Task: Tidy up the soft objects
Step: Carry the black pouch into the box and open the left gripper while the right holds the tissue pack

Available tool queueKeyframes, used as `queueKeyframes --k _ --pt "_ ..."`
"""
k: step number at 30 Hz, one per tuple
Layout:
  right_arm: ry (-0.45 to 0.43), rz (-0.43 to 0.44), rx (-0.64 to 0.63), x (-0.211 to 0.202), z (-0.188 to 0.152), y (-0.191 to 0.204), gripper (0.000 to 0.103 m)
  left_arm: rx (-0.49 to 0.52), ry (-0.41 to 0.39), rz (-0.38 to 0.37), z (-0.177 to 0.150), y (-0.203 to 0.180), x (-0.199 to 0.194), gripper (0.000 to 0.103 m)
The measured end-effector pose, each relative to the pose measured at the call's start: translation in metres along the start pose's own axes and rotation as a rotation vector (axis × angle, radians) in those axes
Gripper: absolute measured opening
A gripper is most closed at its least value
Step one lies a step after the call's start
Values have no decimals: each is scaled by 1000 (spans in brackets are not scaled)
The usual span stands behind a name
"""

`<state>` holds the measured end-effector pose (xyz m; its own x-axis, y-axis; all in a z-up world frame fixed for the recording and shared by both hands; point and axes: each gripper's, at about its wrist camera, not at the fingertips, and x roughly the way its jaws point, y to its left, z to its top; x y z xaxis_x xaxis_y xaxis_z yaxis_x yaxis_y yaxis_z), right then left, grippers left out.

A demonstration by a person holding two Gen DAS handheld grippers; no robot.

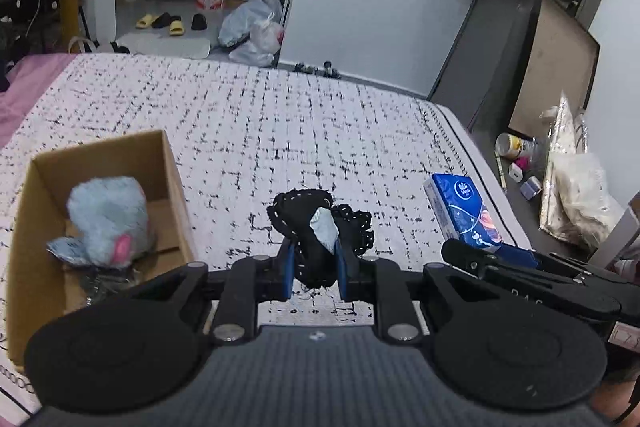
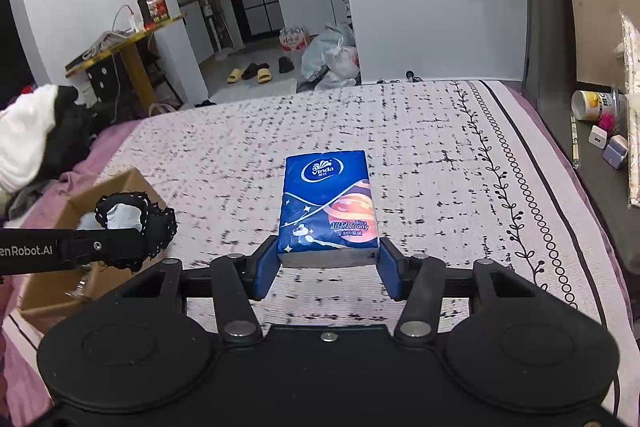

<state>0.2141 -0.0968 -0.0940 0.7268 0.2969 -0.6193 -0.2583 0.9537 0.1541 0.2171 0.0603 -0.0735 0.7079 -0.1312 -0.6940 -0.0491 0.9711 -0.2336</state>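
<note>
Left tongs (image 1: 314,259) pinch the black lace pouch (image 1: 320,227) above the bed (image 1: 240,115); cardboard box (image 1: 100,151) lies just left, nearer this arm. Right tongs (image 2: 328,261) clamp the tissue pack (image 2: 328,203), long axis pointing far, box well left.

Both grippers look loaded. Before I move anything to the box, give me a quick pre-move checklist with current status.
1. Left gripper shut on the black lace cloth: ok.
2. Right gripper shut on the blue tissue pack: ok, the pack is held only by its near end.
3. Cardboard box open at the top: ok.
4. Room in the box beside the grey plush toy: cannot tell.
5. Cloth hanging free of the bedspread: cannot tell.
</note>
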Motion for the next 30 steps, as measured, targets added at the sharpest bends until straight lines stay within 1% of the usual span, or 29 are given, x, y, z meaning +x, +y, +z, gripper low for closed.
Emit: queueKeyframes --k 5,11,15,18,21,30 --pt "-10 13 -2 -10 4 13 51 26 -11 -6 2 8 -14 20" --pt "-24 33 -12 -20 4 28 51 18 -20 -11 4 20 -27 20" --pt "-30 45 -22 -23 6 38 51 25 -32 5 5 26 -33 20" --pt "-33 55 -21 -23 8 45 51 8 -39 10 7 36 -38 20" --pt "-40 68 -19 -24 9 51 51 11 -53 47 8 44 -42 20" --pt "-39 101 -39 -16 14 71 51 -53 -47 69 14 78 -45 20"
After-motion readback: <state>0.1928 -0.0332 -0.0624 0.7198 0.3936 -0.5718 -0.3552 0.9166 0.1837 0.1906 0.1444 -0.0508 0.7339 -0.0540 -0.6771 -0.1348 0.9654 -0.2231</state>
